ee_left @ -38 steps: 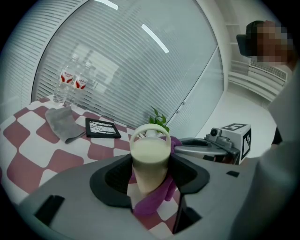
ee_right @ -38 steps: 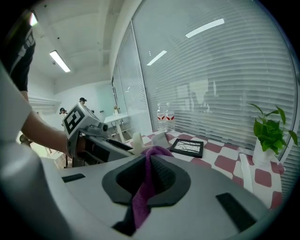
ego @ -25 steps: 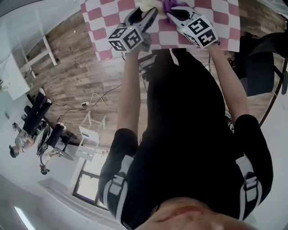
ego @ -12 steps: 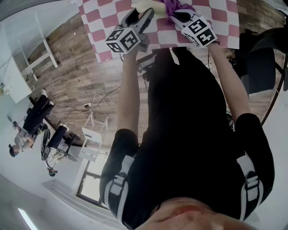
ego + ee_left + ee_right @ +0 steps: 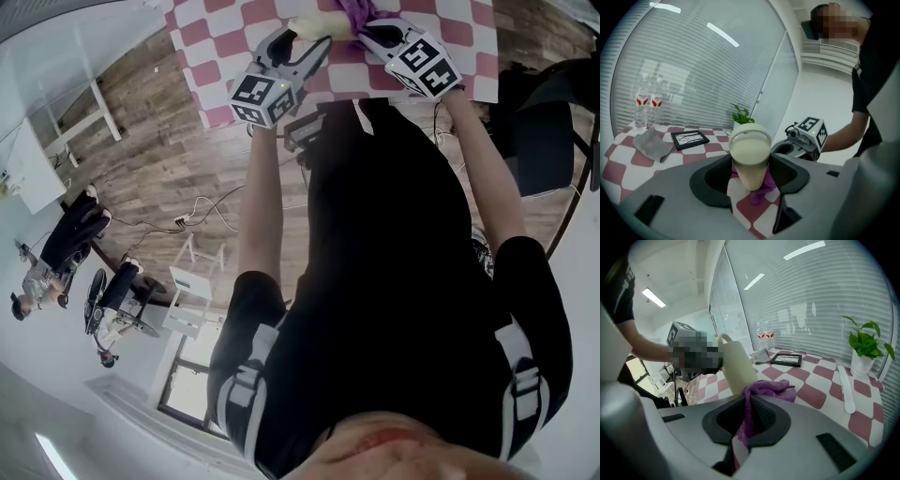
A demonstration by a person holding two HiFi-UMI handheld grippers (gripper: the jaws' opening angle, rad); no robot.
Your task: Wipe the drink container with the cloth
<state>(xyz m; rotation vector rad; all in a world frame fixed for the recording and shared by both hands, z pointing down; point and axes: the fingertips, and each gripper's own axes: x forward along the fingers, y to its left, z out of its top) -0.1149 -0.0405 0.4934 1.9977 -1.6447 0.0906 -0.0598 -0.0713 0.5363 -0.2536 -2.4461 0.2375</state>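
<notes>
Now: left gripper [image 5: 750,171] is clamped on the bottle [image 5: 749,157], a pad on each flank, cream body tilted, one end toward that gripper's camera. Right gripper [image 5: 746,421] is closed on the purple cloth [image 5: 771,390]; the loose bunch sticks out past the jaws and lies against the bottle's lower side.

Bottle sits over the near edge of the checked table [image 5: 214,58], between the two grippers. Can't tell whether its base touches the tabletop.

Change over the last second, head view: left gripper has rolled, its marker cube has swung lower and toward the body, and the bottle now lies more crosswise at the top of frame. Right gripper has barely shifted; cloth stays at the bottle. Left jaws have not moved on it.

Reading: the bottle is being turned against a near-stationary cloth, so a fresh strip of its side meets the fabric. Wipe under way, not finished; far side likely untouched.
</notes>
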